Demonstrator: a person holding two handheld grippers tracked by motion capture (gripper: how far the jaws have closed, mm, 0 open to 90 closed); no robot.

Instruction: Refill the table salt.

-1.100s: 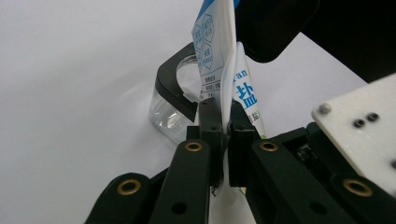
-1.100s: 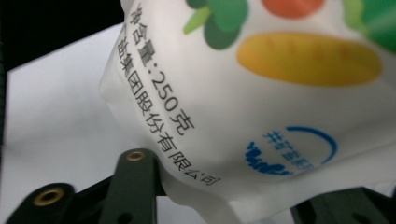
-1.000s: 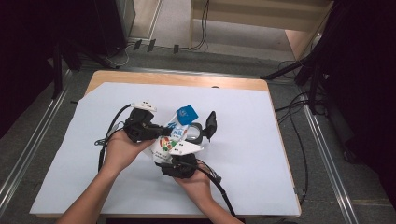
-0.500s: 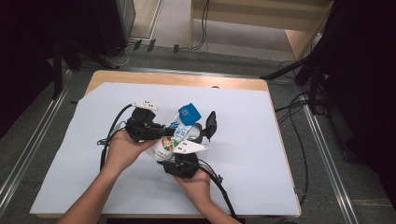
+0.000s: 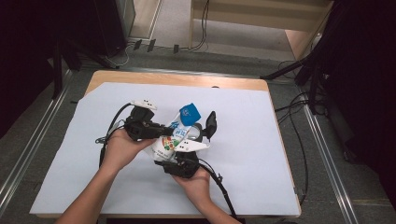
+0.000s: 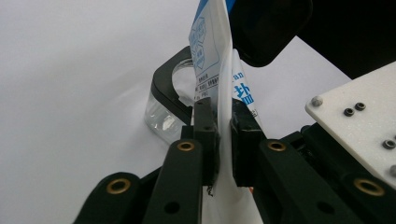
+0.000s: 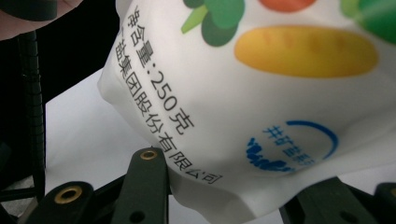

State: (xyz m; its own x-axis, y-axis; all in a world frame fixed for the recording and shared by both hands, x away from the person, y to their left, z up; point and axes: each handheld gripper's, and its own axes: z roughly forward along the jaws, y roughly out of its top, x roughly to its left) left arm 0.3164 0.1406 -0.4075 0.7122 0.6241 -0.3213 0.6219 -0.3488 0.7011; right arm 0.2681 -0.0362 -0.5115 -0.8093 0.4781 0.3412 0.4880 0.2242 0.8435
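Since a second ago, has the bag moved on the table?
No. In the high view the bag sits at the same spot relative to the table's far wooden edge, between both grippers.

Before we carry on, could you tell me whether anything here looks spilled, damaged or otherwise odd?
Nothing looks spilled or torn. The white printed bag is held off the table, tilted toward the small clear jar; the left claw pinches its thin edge, the right claw cradles its bulging bottom. The jar stands upright.
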